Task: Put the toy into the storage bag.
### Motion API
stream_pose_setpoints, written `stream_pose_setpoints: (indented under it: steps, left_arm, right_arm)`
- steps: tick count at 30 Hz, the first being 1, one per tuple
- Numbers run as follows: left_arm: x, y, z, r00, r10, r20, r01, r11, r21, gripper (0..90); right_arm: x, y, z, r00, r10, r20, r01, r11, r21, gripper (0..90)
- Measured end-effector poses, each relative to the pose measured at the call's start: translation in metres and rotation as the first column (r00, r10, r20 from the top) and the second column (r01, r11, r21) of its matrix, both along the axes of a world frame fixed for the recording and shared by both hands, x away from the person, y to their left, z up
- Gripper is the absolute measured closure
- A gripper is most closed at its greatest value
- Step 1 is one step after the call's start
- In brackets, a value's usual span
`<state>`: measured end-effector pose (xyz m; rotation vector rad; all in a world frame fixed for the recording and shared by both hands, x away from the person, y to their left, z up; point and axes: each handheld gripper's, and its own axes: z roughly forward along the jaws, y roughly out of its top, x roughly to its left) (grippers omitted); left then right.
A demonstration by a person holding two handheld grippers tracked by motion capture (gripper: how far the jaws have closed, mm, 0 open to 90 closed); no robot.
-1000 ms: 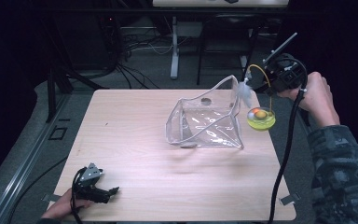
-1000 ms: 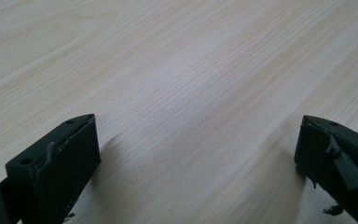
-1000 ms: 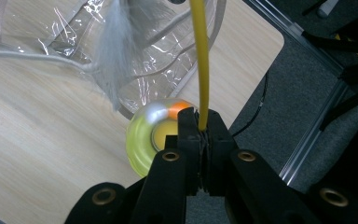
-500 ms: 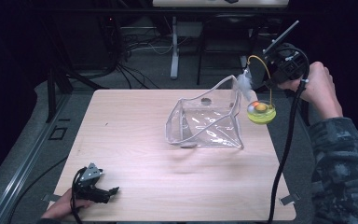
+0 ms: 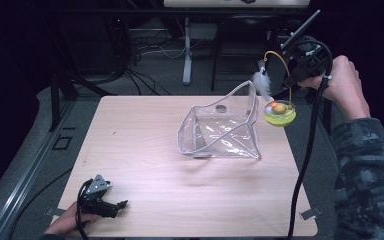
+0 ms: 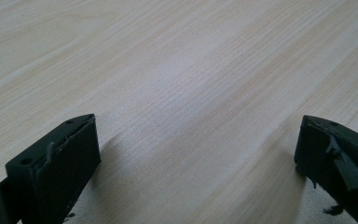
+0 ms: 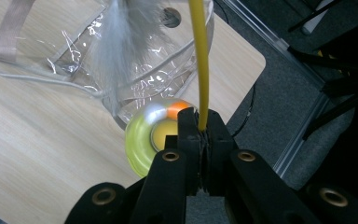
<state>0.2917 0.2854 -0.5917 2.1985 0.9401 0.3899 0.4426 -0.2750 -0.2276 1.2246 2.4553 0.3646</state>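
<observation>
High view: right gripper lifted past table's far right corner, pinching toy's yellow wire; disc hangs beside clear bag. Left gripper near front-left edge.
Left gripper view: jaws spread over bare wood.
Right gripper view: jaws pressed together on wire, feather against bag.

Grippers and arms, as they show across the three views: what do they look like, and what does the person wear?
Both grippers are black. The left gripper carries a grey three-cornered plate on top and has blocky, chipped jaw pads. The right gripper has brass-coloured rivets on its linkage arms, and a thick black cable trails from it. The right forearm wears a camouflage-patterned sleeve; the left hand is bare.
</observation>
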Motion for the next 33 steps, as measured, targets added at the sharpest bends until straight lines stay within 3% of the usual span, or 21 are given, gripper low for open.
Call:
stream_pose_setpoints:
  steps: [21, 33]
  left_arm:
    - [0.000, 0.000, 0.000, 1.0000, 0.001, 0.000, -0.001, 1.0000, 0.000, 0.0]
    - [0.000, 0.000, 0.000, 1.0000, -0.001, 0.000, 0.001, 1.0000, 0.001, 0.0]
  right_arm:
    - [0.008, 0.019, 0.021, 0.9992, 0.027, 0.028, -0.027, 0.999, -0.025, 88.2]
    - [0.014, 0.043, 0.029, 0.9968, 0.058, 0.055, -0.057, 0.998, -0.027, 88.1]
